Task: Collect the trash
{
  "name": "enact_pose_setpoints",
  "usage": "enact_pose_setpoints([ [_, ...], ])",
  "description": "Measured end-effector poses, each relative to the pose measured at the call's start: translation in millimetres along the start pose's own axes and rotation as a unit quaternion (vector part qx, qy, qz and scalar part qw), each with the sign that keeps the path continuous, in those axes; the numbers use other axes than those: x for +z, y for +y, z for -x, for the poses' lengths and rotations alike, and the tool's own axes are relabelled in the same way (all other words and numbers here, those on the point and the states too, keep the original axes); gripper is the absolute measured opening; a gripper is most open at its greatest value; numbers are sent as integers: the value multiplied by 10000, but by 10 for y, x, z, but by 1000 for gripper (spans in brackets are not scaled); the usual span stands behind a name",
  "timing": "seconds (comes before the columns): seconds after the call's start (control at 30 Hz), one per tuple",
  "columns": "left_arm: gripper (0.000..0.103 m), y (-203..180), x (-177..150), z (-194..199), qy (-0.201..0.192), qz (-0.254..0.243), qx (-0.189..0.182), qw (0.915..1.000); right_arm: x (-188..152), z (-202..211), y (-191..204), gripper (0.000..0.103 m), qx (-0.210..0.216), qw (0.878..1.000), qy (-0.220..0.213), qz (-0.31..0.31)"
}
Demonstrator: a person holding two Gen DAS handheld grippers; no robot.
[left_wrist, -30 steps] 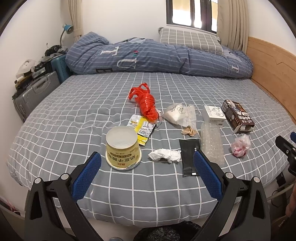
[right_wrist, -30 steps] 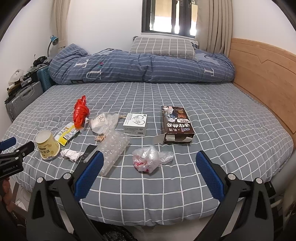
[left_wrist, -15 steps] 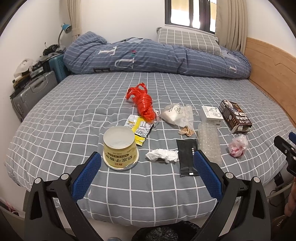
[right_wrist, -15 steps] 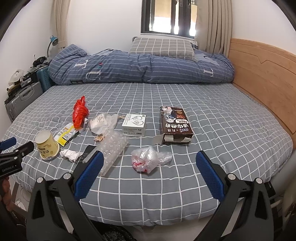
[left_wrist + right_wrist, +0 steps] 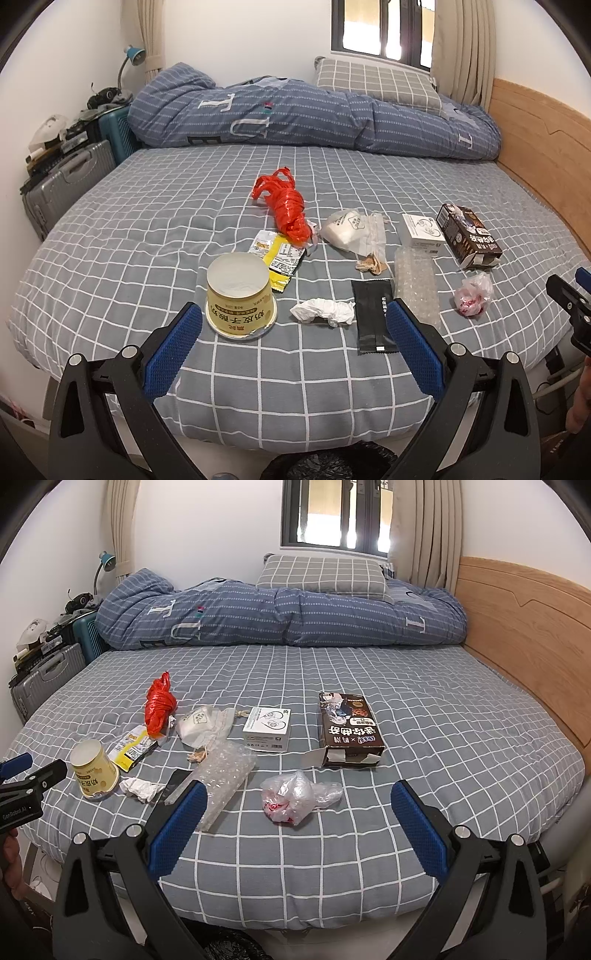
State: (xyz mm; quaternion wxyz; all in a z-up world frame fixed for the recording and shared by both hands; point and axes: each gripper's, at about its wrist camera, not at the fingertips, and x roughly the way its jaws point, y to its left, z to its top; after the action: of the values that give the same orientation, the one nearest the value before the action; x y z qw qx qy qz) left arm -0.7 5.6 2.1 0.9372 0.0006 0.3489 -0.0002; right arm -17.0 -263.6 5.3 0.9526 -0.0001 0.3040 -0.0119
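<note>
Both tools hang at the near edge of the bed (image 5: 110,229), neither holding anything: the left hand-held gripper (image 5: 293,343) has its jaws spread wide, and so does the right hand-held gripper (image 5: 295,821). All the trash lies on the checked cover, and what looks like a black bin bag (image 5: 328,461) sits on the floor just below the bed edge, though only its top shows.

The left one points at the yellow cup (image 5: 241,295) and the crumpled tissue (image 5: 323,312); the right one at the crumpled plastic bag (image 5: 297,797). A good first pick is the light, near piece: come down over it with the jaws astride, pinch the bulk and not the cover beneath, then carry it to the bag. The cup stands mouth-down, so grip it across its wall.

Counted: one cup, one tissue, one black sachet (image 5: 373,317), one yellow wrapper (image 5: 280,258), one red bundle (image 5: 286,206), one bubble wrap sheet (image 5: 415,284), one white pouch (image 5: 351,230), one white box (image 5: 423,234), one brown carton (image 5: 469,240), one plastic bag.
</note>
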Motion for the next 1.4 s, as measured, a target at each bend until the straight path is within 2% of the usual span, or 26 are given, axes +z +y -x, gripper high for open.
enact_pose_setpoints([
  [1.03, 97, 5, -13, -50, 38, -26, 21, 10000, 0, 10, -81, 96, -63, 10000, -4, -53],
  [1.4, 97, 225, -47, -428, 294, 52, 282, 9992, -17, -439, -51, 96, -94, 9995, 293, 47],
])
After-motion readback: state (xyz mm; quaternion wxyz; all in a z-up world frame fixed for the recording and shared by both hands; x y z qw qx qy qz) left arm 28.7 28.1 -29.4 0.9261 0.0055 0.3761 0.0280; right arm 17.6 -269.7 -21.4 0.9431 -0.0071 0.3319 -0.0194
